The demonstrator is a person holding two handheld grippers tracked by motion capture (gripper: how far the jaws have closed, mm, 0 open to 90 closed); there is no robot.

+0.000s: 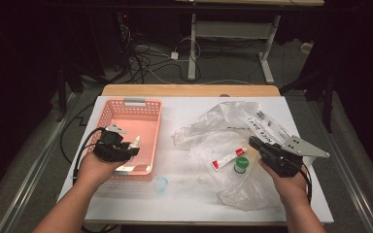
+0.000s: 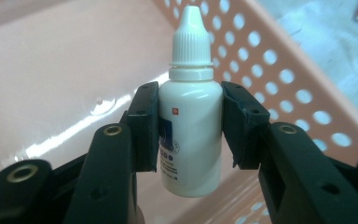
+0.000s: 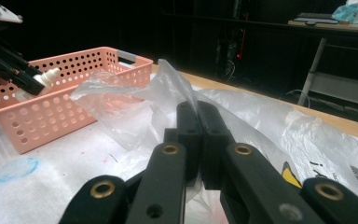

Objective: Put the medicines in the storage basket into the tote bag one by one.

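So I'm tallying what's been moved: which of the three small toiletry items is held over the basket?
The white dropper bottle, clamped in the left gripper above the pink basket. The red-and-white tube and green-capped bottle lie on the plastic bag.

The table [image 1: 194,104] is looked down on from above the person's side by the high view, facing forward; the whole top is taken in from afar; the pink basket [image 2: 51,70] is seen from very close by the left gripper view, aimed down into it; the right gripper view is set low, looking level across the table; the basket [image 3: 74,88] is shared by all three.
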